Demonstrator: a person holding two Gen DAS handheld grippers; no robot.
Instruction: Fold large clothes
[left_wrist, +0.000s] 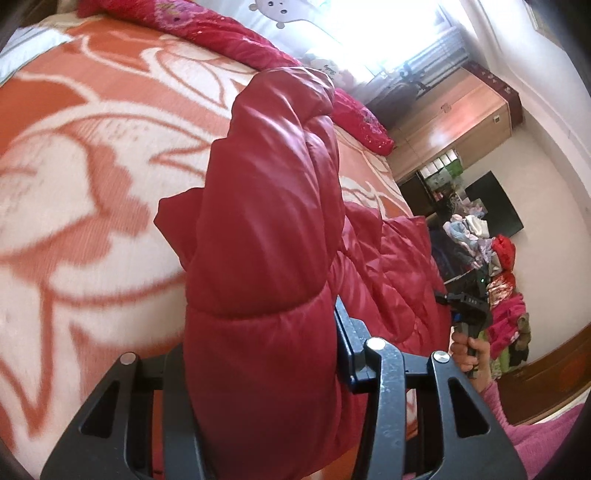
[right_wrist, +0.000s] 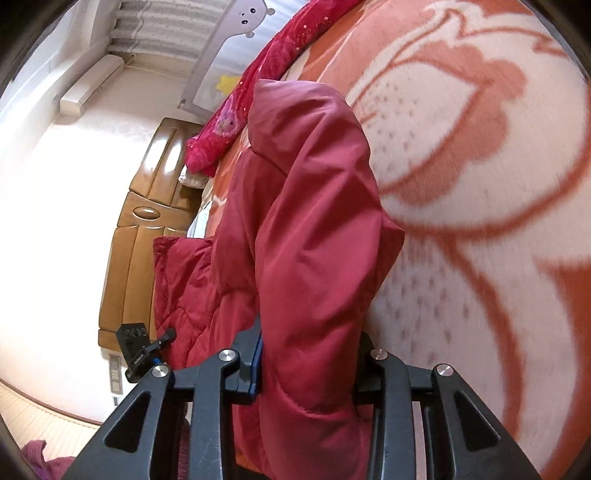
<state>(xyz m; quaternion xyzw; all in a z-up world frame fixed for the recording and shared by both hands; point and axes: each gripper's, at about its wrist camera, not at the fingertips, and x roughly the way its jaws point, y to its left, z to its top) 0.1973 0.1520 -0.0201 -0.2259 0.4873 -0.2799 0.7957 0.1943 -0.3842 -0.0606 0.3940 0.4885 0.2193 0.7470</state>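
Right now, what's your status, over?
Left gripper and right gripper both clamped on red puffer jacket. Jacket lifted over orange floral blanket. Nothing in the way.

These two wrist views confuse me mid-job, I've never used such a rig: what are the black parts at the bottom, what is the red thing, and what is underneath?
There is no robot arm here. A person carries a two-finger gripper in each hand, and each picture comes from a camera on one gripper, looking forward along its fingers. The black parts at the bottom edge are those fingers. In the left wrist view, the left gripper is clamped on a fold of a red padded jacket; the hand with the other tool shows at the right. In the right wrist view, the right gripper pinches another part of the same jacket. Below lies a bed with an orange and white flowered blanket. A pink quilt lies at its far side.
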